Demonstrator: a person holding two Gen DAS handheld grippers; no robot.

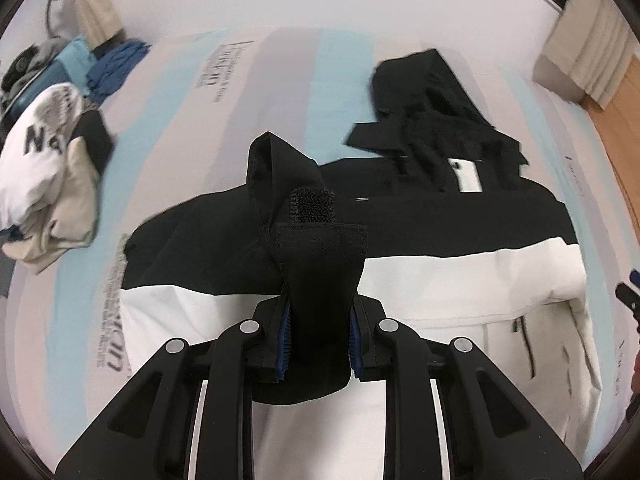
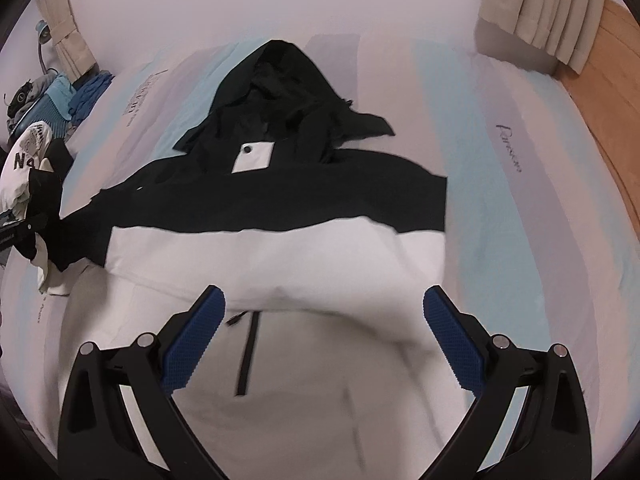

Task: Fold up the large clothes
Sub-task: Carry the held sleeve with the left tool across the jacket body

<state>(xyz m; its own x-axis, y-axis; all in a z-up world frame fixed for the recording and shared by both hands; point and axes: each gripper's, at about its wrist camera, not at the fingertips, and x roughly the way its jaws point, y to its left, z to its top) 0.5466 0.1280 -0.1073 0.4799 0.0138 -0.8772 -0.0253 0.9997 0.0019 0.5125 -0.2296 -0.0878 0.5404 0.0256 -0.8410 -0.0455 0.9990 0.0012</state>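
Sleeve fold on the big black-and-white jacket

The left gripper point(image 1: 318, 344) is clamped on the black sleeve cuff point(image 1: 320, 264), bottom centre of its view, while the right gripper point(image 2: 324, 340) hangs wide open over the jacket point(image 2: 280, 264), which lies flat mid-frame on the striped bed point(image 2: 520, 208). The cuff looks thick and slick, so I reckon it could slide out mid-swing, or the sleeve drags the body crooked since nothing's pinning it down.

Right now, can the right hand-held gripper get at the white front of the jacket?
Probably yes. The right hand-held gripper is open and empty above the jacket's white front, with nothing lying between them. The left hand-held gripper is shut on the black cuff, off to the side.
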